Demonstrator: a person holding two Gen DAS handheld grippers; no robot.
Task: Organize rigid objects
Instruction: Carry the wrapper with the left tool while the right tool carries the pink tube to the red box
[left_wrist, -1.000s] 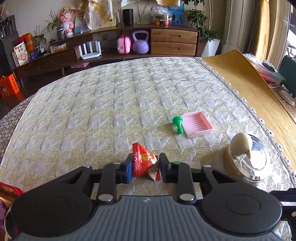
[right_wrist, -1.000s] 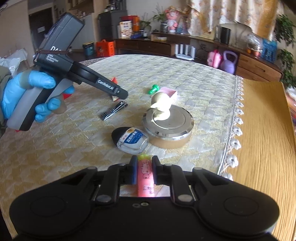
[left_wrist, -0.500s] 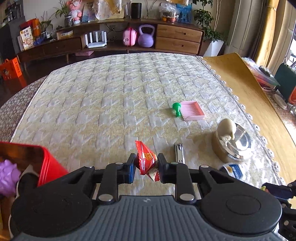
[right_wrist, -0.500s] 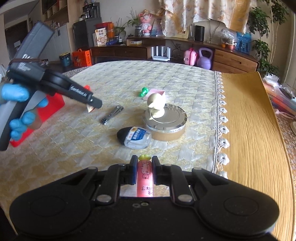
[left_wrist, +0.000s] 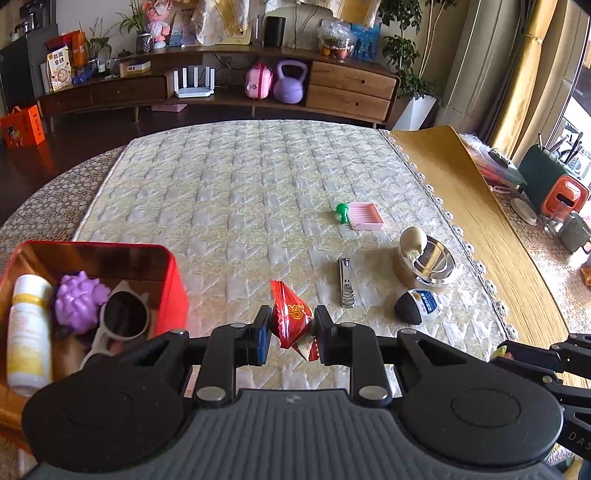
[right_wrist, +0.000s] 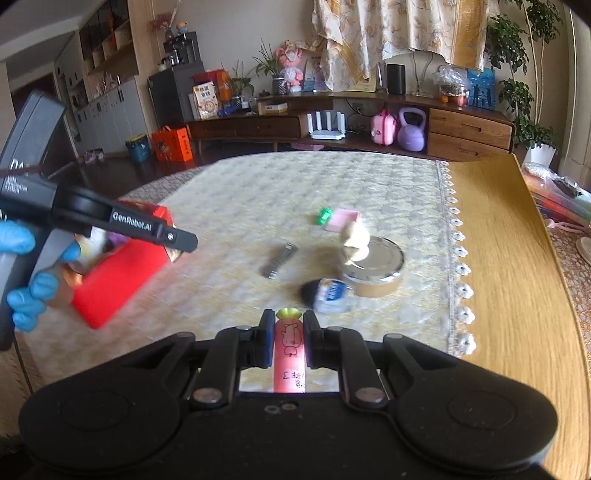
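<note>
Left gripper (left_wrist: 291, 334): fingers clenched on a red wrapped packet (left_wrist: 290, 317), beside the red box (left_wrist: 168, 280). Right gripper (right_wrist: 289, 345): fingers clenched on a pink tube (right_wrist: 289, 354), above the surface (right_wrist: 229, 288). Nail clipper (left_wrist: 346, 282) lies ahead.

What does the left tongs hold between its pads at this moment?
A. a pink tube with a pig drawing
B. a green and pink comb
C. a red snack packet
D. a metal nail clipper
C: in the left wrist view the left tongs is closed on the red snack packet, while the nail clipper lies free on the quilted cloth ahead.
</note>
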